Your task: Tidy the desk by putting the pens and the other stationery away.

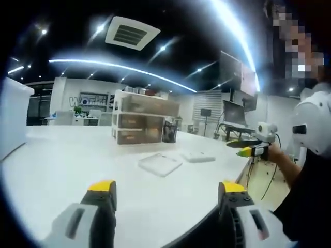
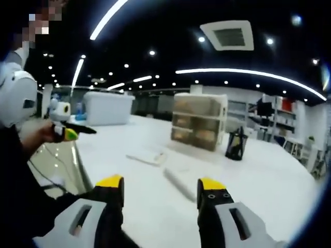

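While both grippers, left [image 1: 165, 194] and right [image 2: 160, 188], hover with jaws released and empty, flat stationery cases [image 1: 160, 164] lie on the tabletop [image 1: 62, 170] before the drawer unit [image 1: 142, 121]. Likely light, stiff, slick plastic; pinch across an edge.

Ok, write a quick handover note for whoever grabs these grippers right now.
Left gripper: open, empty, held above the near edge of the desk.
Right gripper: open, empty, also above the desk.
On the desk: drawer unit, black mesh pen cup beside it, two flat white items in the middle, a white box at the far end.
Done: nothing picked up yet.
Left: find the pens and stationery and put them away; no pens can be made out.
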Available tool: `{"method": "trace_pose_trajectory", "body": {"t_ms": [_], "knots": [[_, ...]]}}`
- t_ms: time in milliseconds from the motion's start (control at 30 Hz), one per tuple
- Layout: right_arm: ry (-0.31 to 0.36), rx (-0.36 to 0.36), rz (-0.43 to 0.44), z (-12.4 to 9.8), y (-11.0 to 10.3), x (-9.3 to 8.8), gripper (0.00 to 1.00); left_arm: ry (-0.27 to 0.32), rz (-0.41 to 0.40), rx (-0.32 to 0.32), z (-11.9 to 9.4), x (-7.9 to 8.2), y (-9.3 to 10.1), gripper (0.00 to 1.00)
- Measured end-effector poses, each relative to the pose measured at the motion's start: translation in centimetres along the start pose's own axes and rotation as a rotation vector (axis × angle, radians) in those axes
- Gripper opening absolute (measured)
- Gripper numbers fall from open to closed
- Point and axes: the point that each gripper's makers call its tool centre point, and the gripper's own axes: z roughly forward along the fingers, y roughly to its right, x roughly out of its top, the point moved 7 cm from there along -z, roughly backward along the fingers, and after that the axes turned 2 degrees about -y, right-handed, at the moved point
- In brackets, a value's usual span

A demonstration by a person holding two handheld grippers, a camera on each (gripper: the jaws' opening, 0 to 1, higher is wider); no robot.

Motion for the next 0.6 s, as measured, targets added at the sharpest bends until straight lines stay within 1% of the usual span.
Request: {"method": "trace_pose_trajectory", "body": {"t_ms": [167,233,300,400,500,600], "knots": [[-0.034,0.054,-0.029,1.3,-0.4,1.0,0.50,-0.010,0.002,0.005,-0.1,-0.1,-0.1,0.79],[-0.044,0.086,-0.033,2.1,-0.6,1.6,0.50,-0.012,0.001,0.006,-0.1,-0.2,-0.1,0.79],[-0.057,0.099,-0.036,2.7,-0.7,2.0,0.49,-0.016,-0.001,0.007,-0.1,-0.4,-0.1,0.79],[-0.078,0.151,-0.051,4.0,-1.4,2.9,0.46,-0.024,0.006,0.003,-0.2,-0.6,0.0,0.79],[-0.098,0.198,-0.043,5.3,-1.8,3.7,0.43,-0.029,0.006,0.000,-0.3,-0.8,0.0,0.79],[-0.131,0.257,-0.059,6.6,-2.4,4.6,0.42,-0.032,0.013,0.001,-0.4,-0.8,0.1,0.79]]}}
